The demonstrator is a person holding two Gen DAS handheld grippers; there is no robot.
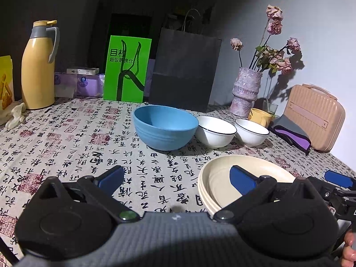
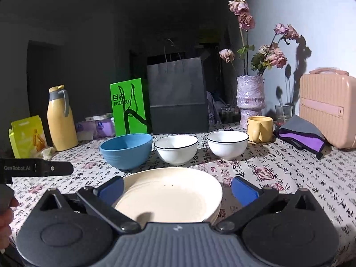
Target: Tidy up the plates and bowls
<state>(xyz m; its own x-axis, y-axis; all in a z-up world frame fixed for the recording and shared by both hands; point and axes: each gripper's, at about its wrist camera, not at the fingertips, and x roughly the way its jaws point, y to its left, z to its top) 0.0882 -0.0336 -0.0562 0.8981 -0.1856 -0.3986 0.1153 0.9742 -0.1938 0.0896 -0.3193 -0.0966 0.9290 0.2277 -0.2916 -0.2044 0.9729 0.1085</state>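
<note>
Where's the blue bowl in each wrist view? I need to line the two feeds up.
Left wrist: the blue bowl sits just left of centre, beyond the open fingers, leftmost in the row of three bowls.
Right wrist: the blue bowl is left of centre, behind the cream plates, again leftmost in the row.
Shared landmark: the green bag stands behind the bowl in both.

A home dining table (image 2: 278, 173): calligraphy cloth, thermos (image 2: 60, 120), vase of dried roses (image 2: 250, 100).
</note>
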